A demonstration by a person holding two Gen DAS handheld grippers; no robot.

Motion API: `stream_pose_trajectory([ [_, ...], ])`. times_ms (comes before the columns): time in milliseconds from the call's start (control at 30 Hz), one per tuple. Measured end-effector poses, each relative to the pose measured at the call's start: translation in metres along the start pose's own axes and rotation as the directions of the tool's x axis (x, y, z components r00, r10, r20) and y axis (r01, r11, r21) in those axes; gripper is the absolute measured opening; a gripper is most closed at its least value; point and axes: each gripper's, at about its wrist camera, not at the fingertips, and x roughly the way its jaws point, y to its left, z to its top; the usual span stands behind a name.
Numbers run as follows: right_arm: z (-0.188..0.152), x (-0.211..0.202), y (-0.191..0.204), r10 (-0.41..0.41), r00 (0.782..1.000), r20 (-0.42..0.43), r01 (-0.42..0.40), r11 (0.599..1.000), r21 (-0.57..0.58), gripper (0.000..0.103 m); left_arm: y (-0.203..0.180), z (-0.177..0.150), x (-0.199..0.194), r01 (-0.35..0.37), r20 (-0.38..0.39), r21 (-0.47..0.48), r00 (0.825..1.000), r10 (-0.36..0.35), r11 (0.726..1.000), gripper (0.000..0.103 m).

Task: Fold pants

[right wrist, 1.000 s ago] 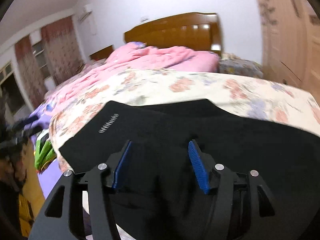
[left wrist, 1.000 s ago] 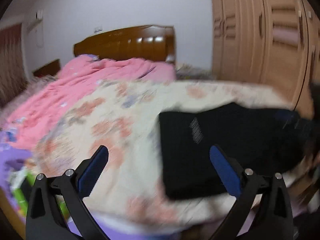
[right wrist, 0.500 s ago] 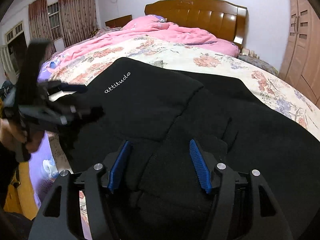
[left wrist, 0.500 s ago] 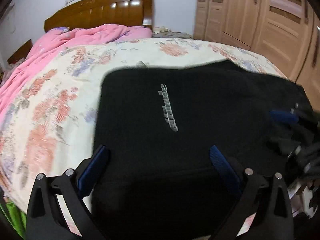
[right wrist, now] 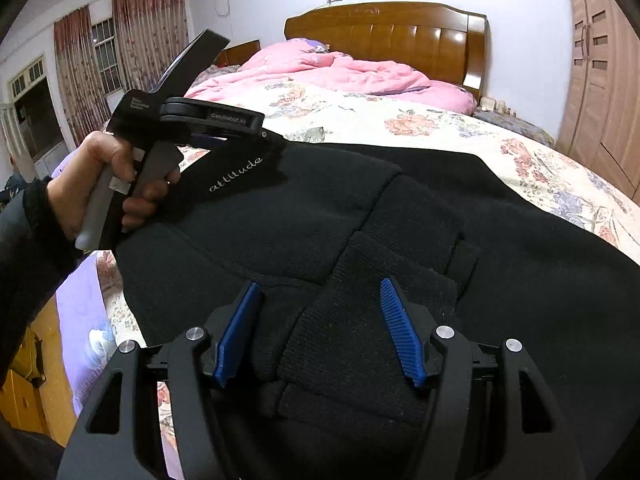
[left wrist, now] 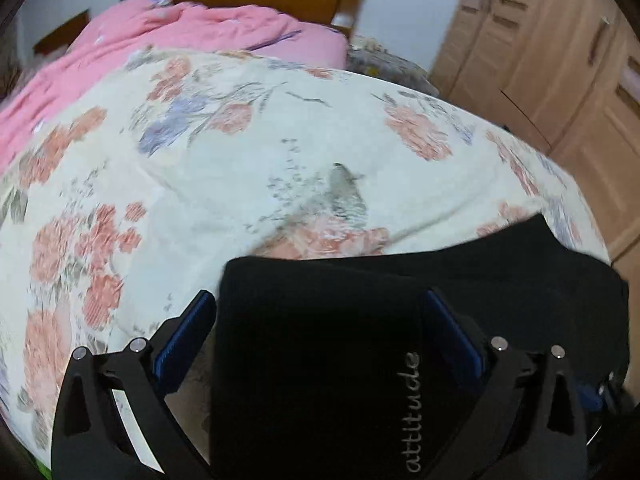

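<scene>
I am seeing a floral bedspread (right wrist: 420, 120) stretching across the middle of the right wrist frame, with a rumpled pink quilt (right wrist: 336, 72) lying behind it. A glossy wooden headboard (right wrist: 384, 32) is standing at upper centre against the pale wall. Patterned curtains (right wrist: 140, 36) are hanging at a window in the upper left, and wooden wardrobe doors (right wrist: 600, 80) are filling the right edge. A purple sheet (right wrist: 80, 312) is showing at lower left.
</scene>
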Motion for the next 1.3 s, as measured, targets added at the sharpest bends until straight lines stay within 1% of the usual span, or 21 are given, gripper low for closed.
stream_pose_trajectory([
  [33, 0.000, 0.000, 0.000, 0.001, 1.000, 0.000, -0.001, 1.000, 0.000, 0.061, 0.004, 0.000, 0.002, 0.014, -0.006, -0.023, 1.000, -0.015, 1.000, 0.102],
  [100, 0.000, 0.000, 0.001, 0.000, 1.000, 0.001, 0.000, 1.000, -0.001, 0.062, 0.004, 0.002, -0.003, -0.013, 0.035, -0.032, 0.999, 0.014, 0.999, 0.102],
  [167, 0.000, 0.000, -0.001, 0.012, 1.000, 0.002, -0.012, 1.000, 0.007, 0.064, -0.007, -0.003, -0.020, -0.112, 0.119, -0.011, 0.986, 0.112, 0.994, 0.101],
  [200, 0.001, 0.000, -0.001, 0.016, 1.000, 0.000, -0.016, 1.000, 0.010, 0.064, -0.020, -0.008, -0.038, -0.199, 0.199, 0.005, 0.960, 0.194, 0.980, 0.101],
  [233, 0.003, -0.002, -0.001, 0.014, 1.000, -0.006, -0.014, 1.000, 0.017, 0.066, -0.035, -0.015, -0.056, -0.235, 0.272, 0.032, 0.937, 0.218, 0.971, 0.101],
  [300, 0.006, -0.010, -0.005, 0.018, 1.000, -0.007, -0.018, 0.998, 0.056, 0.076, -0.061, -0.030, -0.083, -0.209, 0.355, 0.094, 0.921, 0.164, 0.973, 0.101],
  [333, 0.007, -0.016, -0.006, 0.016, 1.000, 0.008, -0.017, 0.997, 0.072, 0.078, -0.069, -0.035, -0.086, -0.201, 0.367, 0.122, 0.919, 0.144, 0.972, 0.101],
  [400, 0.008, -0.027, -0.011, 0.003, 0.999, 0.037, -0.006, 0.996, 0.085, 0.079, -0.086, -0.052, -0.087, -0.209, 0.361, 0.180, 0.923, 0.133, 0.961, 0.101],
  [467, 0.004, -0.027, -0.014, 0.017, 1.000, 0.016, -0.019, 0.997, 0.079, 0.080, -0.092, -0.070, -0.070, -0.241, 0.307, 0.208, 0.936, 0.171, 0.948, 0.101],
  [500, 0.001, -0.023, -0.014, 0.026, 1.000, -0.011, -0.025, 0.997, 0.074, 0.084, -0.088, -0.074, -0.058, -0.250, 0.271, 0.206, 0.944, 0.190, 0.946, 0.101],
  [533, -0.003, -0.018, -0.015, 0.035, 0.999, -0.035, -0.032, 0.997, 0.072, 0.086, -0.079, -0.079, -0.038, -0.248, 0.195, 0.186, 0.958, 0.212, 0.951, 0.101],
  [567, -0.008, -0.016, -0.015, 0.045, 0.998, -0.033, -0.043, 0.996, 0.075, 0.087, -0.069, -0.082, -0.027, -0.215, 0.156, 0.162, 0.969, 0.190, 0.963, 0.102],
  [600, -0.012, -0.019, -0.018, 0.055, 0.998, -0.015, -0.054, 0.994, 0.092, 0.087, -0.061, -0.083, -0.030, -0.166, 0.184, 0.124, 0.973, 0.142, 0.978, 0.102],
  [633, -0.013, -0.021, -0.022, 0.070, 0.997, -0.019, -0.068, 0.991, 0.113, 0.086, -0.054, -0.082, -0.030, -0.148, 0.169, 0.102, 0.977, 0.130, 0.984, 0.102],
  [733, -0.018, -0.051, -0.041, 0.038, 0.999, 0.038, -0.044, 0.982, 0.186, 0.086, -0.055, -0.081, -0.026, -0.169, 0.163, 0.135, 0.976, 0.146, 0.976, 0.102],
  [800, -0.032, -0.090, -0.065, 0.011, 0.992, 0.123, -0.045, 0.959, 0.278, 0.087, -0.055, -0.083, -0.026, -0.167, 0.171, 0.130, 0.975, 0.143, 0.977, 0.102],
  [867, -0.053, -0.124, -0.087, -0.060, 0.984, 0.170, -0.007, 0.929, 0.370, 0.088, -0.054, -0.085, -0.026, -0.166, 0.177, 0.128, 0.974, 0.142, 0.978, 0.102],
  [967, -0.094, -0.170, -0.118, -0.168, 0.966, 0.197, 0.042, 0.852, 0.522, 0.088, -0.054, -0.084, -0.029, -0.173, 0.180, 0.125, 0.972, 0.149, 0.977, 0.102],
  [1100, -0.148, -0.203, -0.147, -0.285, 0.949, 0.136, 0.128, 0.740, 0.660, 0.088, -0.055, -0.085, -0.030, -0.175, 0.183, 0.121, 0.971, 0.151, 0.977, 0.102],
  [1200, -0.172, -0.203, -0.175, -0.294, 0.952, 0.082, 0.138, 0.656, 0.742, 0.088, -0.055, -0.085, -0.030, -0.178, 0.186, 0.120, 0.971, 0.154, 0.977, 0.102],
  [1300, -0.177, -0.195, -0.196, -0.287, 0.955, 0.073, 0.129, 0.624, 0.771, 0.087, -0.054, -0.085, -0.030, -0.178, 0.186, 0.121, 0.970, 0.154, 0.977, 0.102],
])
